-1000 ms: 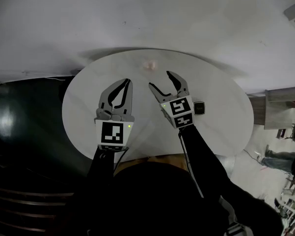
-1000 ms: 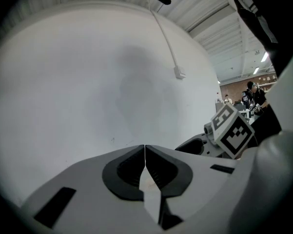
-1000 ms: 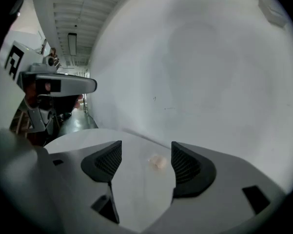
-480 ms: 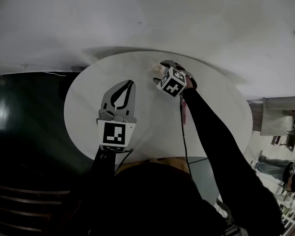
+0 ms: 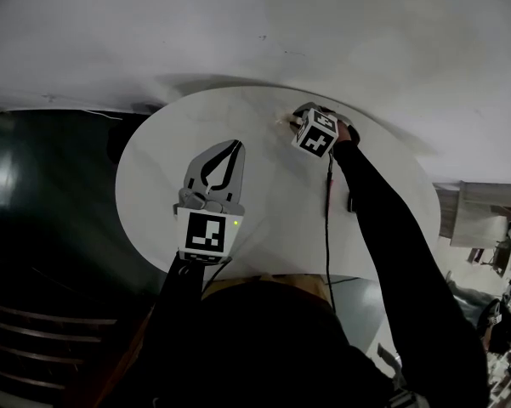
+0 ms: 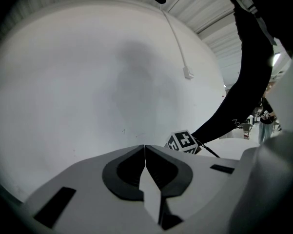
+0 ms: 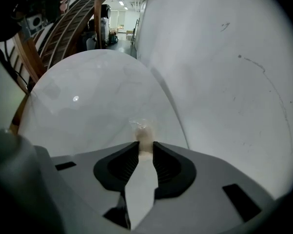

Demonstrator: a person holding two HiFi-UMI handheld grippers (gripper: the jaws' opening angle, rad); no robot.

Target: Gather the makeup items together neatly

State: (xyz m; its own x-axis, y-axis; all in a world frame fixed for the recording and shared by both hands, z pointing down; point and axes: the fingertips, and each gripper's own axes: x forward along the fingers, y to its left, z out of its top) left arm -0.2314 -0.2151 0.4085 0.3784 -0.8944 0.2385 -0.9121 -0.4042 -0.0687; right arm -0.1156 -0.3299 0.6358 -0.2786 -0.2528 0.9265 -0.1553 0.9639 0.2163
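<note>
A small beige makeup item [image 7: 144, 133] with a clear top lies at the far edge of the round white table [image 5: 272, 219]. My right gripper [image 7: 145, 146] points steeply down at it. Its jaws have just been closing, and the item sits pinched between the tips. In the head view the marker cube covers most of that gripper [image 5: 292, 123], with a pale bit of the item [image 5: 281, 119] showing beside it. My left gripper [image 5: 235, 146] hovers over the table's left middle, shut with nothing in it [image 6: 145, 147].
A small black item [image 5: 354, 202] lies on the table by my right sleeve. A thin cable [image 5: 327, 202] runs along that arm. A white wall rises just behind the table. Dark floor lies off the left edge.
My right gripper has reached from the table's middle to its far edge, tipped downward and closed on the beige item. The left gripper has drifted slightly to the right.
</note>
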